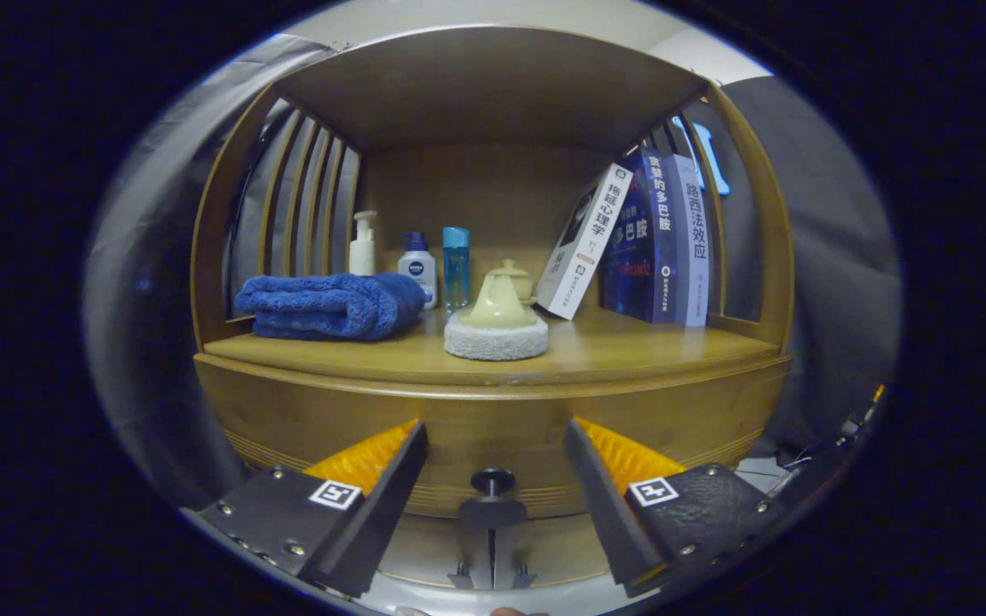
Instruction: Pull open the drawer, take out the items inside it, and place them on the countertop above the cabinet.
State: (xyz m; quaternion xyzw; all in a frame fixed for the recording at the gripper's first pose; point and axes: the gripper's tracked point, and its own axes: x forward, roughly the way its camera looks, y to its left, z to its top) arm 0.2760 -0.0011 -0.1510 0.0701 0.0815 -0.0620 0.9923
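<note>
A wooden bedside-style cabinet with a curved front is seen straight ahead, and the gripper is held level with the drawer front, its two fingers spread wide apart and gripping nothing. The drawer is seen closed, flush with the cabinet; its small dark round knob is seen low between the two fingers, though whether it has been reached cannot be told. What lies inside the drawer is hidden. On the wooden countertop above it are set a folded blue towel, a white pump bottle, a white bottle with a blue cap, a slim clear blue bottle, a pale yellow teapot-like piece on a round white fluffy pad, and three books leaning together on the right. This scene would suit a drawer waiting to be pulled, or one emptied and pushed back. If the knob is to be taken well, it should be centred between the fingers and pulled straight outward.
</note>
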